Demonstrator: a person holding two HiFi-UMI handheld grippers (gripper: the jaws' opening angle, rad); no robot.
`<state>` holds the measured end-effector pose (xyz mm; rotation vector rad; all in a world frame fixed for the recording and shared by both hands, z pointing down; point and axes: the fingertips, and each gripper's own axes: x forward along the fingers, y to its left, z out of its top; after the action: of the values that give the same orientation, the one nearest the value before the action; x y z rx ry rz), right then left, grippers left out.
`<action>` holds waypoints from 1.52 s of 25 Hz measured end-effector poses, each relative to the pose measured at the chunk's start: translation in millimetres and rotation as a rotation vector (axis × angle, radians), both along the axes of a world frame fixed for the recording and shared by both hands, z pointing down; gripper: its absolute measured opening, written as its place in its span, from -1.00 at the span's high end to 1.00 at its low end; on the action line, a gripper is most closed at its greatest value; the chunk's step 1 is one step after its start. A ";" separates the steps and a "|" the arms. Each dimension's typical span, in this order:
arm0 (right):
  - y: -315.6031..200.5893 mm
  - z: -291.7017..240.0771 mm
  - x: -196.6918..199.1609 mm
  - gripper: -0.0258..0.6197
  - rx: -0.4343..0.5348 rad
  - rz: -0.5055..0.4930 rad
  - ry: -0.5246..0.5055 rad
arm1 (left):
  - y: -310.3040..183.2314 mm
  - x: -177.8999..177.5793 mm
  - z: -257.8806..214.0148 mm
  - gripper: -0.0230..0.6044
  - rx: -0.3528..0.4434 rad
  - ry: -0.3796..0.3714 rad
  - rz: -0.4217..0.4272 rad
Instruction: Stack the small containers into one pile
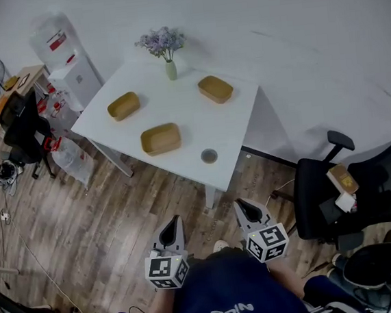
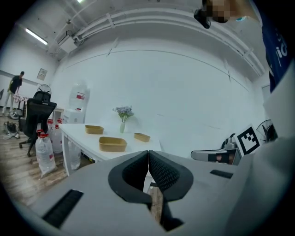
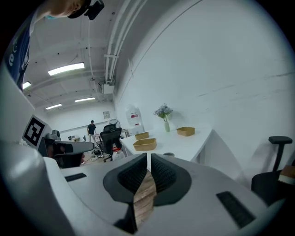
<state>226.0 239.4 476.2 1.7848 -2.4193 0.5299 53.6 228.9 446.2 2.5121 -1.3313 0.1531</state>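
Note:
Three shallow tan containers lie apart on the white table (image 1: 235,135): one at the left (image 1: 123,105), one nearer the front (image 1: 161,139) and one at the far right (image 1: 215,88). A small round grey dish (image 1: 209,156) sits near the table's front edge. Both grippers hang well short of the table, over the wooden floor. My left gripper (image 1: 174,223) (image 2: 148,154) is shut and empty. My right gripper (image 1: 245,208) (image 3: 148,159) is shut too, with nothing between its pads. The left gripper view shows the front container (image 2: 112,144), and the right gripper view shows it as well (image 3: 144,144).
A vase of purple flowers (image 1: 170,69) stands at the table's far edge. A water dispenser (image 1: 70,65) and a black chair (image 1: 24,127) stand left of the table, with water bottles (image 1: 68,158) beside it. Another black office chair (image 1: 350,189) is at the right. A person (image 3: 92,130) stands far off.

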 end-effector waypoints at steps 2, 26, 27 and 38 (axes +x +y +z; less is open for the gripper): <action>-7.2 0.9 13.3 0.74 -0.016 0.008 -0.005 | -2.4 9.7 -0.1 0.86 0.001 -0.006 0.002; -116.5 -5.4 5.0 0.74 -0.023 0.053 -0.001 | -144.3 18.2 14.7 0.86 0.006 0.012 0.107; -127.9 -6.8 3.0 0.74 -0.023 0.065 0.001 | -158.0 15.3 15.6 0.86 0.003 0.009 0.117; -255.9 -20.4 -14.7 0.74 0.003 0.209 0.013 | -300.2 -17.6 9.6 0.86 0.009 -0.011 0.258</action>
<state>211.3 -16.5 455.8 2.0488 -2.2388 0.5309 36.0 -71.4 455.7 2.6857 -1.0085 0.2152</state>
